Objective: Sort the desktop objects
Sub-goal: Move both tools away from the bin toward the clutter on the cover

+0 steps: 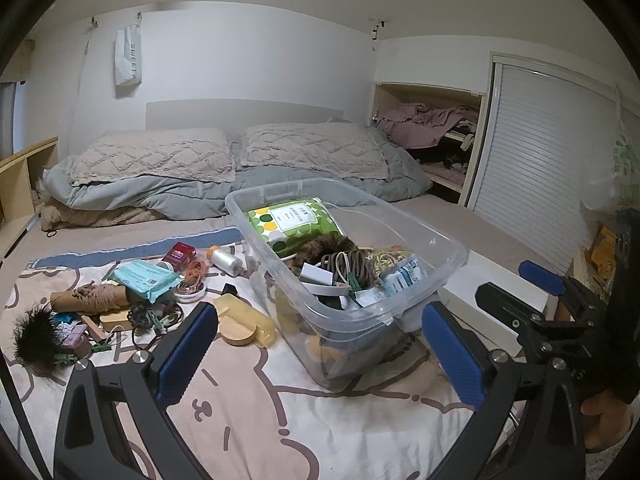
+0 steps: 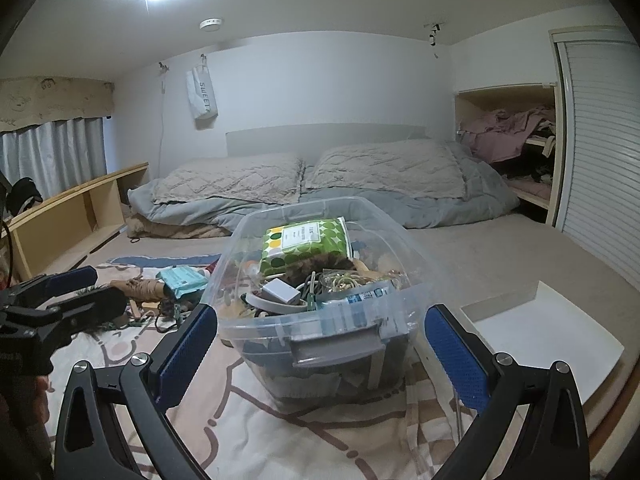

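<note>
Both claws sit wide with nothing between the pads: left gripper [image 1: 320, 356] and right gripper [image 2: 322, 356] flank the near end of the clear bin [image 1: 424, 228], probably staged centrally for dropping stuff in. Unsorted clutter [image 1: 132, 300] lies far left of the left gripper.

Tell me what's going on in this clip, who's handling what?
A person holding a gripper in each hand is sorting clutter on a bed into a clear plastic bin. At this moment both the left gripper and the right gripper are open and empty, in front of the bin. A green wipes pack and cables lie inside; a teal pack and other items lie on the blanket.
</note>
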A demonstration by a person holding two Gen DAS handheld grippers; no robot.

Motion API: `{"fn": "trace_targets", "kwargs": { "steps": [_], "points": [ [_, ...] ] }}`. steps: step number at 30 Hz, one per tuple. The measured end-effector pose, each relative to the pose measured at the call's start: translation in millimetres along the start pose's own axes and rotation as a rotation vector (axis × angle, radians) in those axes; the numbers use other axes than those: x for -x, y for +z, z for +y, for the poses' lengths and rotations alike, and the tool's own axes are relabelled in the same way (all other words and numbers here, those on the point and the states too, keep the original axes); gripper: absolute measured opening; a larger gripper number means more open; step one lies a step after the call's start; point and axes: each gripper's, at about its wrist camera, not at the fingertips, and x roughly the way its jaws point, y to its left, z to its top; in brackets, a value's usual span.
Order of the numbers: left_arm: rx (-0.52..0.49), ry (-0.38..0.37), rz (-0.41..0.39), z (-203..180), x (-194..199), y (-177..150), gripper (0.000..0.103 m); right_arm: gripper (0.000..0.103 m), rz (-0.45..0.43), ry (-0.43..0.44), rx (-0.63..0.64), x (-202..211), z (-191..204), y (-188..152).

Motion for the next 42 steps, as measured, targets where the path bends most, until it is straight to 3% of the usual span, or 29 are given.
{"fn": "trace_targets", "kwargs": {
  "steps": [25, 32, 42],
  "points": [
    [0.029, 0.035, -0.006, 18, 6, -14, 0.103, 0.103, -0.026, -0.002, -0.005, 14, 4, -11],
    [0.059, 0.047, -0.016, 37, 10, -23, 0.103, 0.103, -0.017, 0.013, -0.026, 6, 12, -20],
    [0.106, 0.123, -0.012, 79, 15, -47, 0.103, 0.103, 0.028, 0.059, -0.056, -17, 37, -43]
  ]
}}
